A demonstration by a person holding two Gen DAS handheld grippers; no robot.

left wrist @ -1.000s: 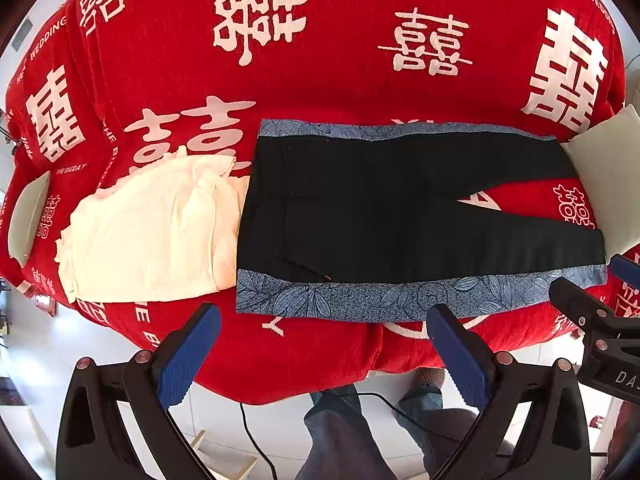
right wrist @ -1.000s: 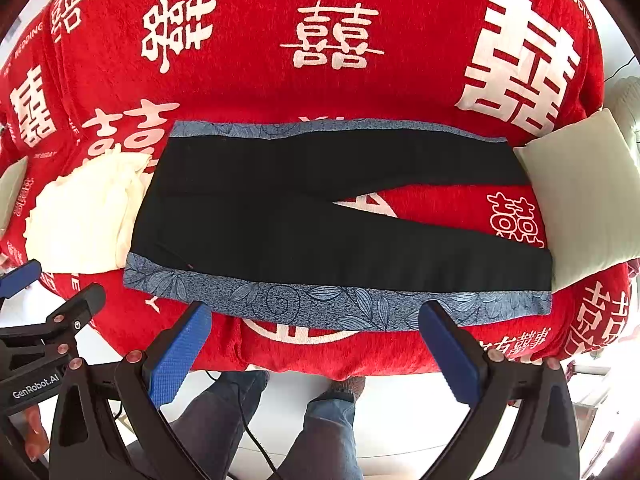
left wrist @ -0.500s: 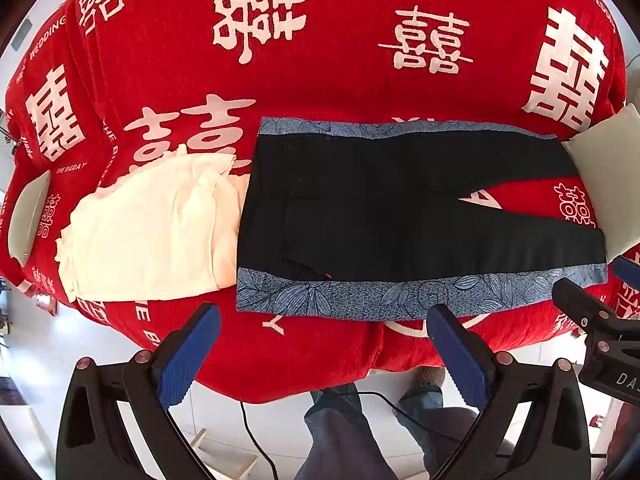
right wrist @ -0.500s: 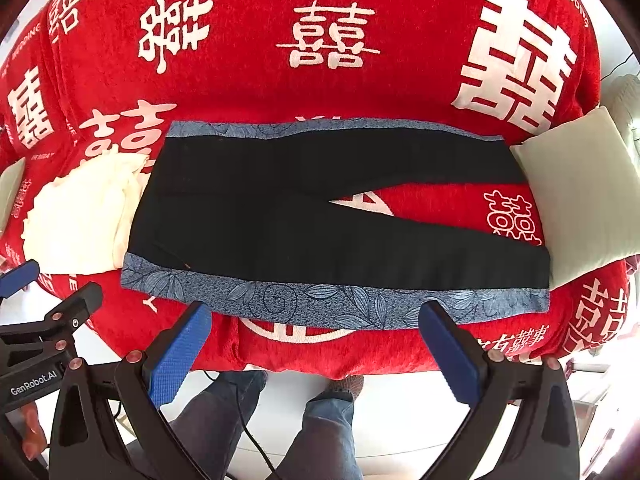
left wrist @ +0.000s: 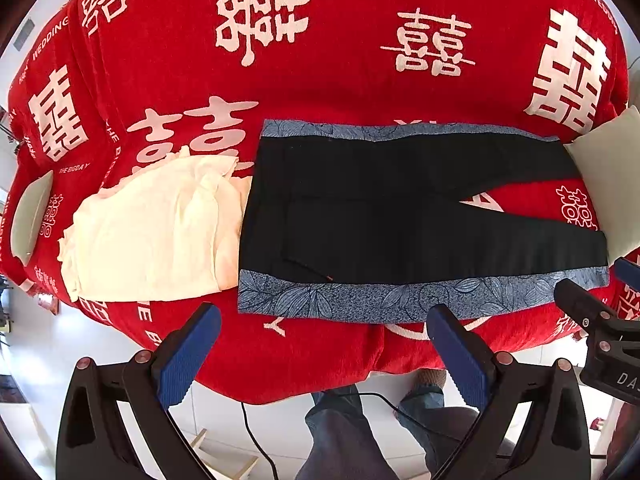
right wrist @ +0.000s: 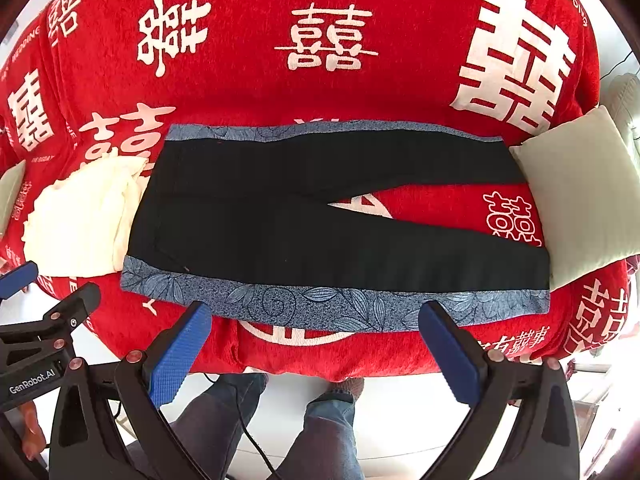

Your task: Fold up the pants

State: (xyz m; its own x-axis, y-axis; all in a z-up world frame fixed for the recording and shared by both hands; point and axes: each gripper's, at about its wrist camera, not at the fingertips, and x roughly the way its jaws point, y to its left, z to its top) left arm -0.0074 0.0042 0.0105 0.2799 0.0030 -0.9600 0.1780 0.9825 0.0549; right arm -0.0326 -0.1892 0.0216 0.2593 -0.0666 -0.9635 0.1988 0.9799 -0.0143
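Observation:
Black pants (left wrist: 400, 216) (right wrist: 304, 220) with blue leaf-patterned side stripes lie flat on the red cover, waist to the left, legs spread apart toward the right. My left gripper (left wrist: 324, 344) hangs open just short of the near blue stripe, nothing between its blue pads. My right gripper (right wrist: 316, 340) is open too, over the front edge below the middle of the near leg. The right gripper (left wrist: 592, 320) shows at the right edge of the left wrist view, and the left gripper (right wrist: 44, 320) at the left edge of the right wrist view.
A folded cream garment (left wrist: 152, 232) (right wrist: 80, 220) lies touching the pants' waist on the left. A pale cushion (right wrist: 580, 192) (left wrist: 612, 168) rests at the leg ends on the right, another (left wrist: 32, 216) at far left. A person's legs (right wrist: 240, 420) and a cable stand below the front edge.
Both grippers have shifted only slightly, drifting a little toward the pants; the pants and the cream garment have not moved.

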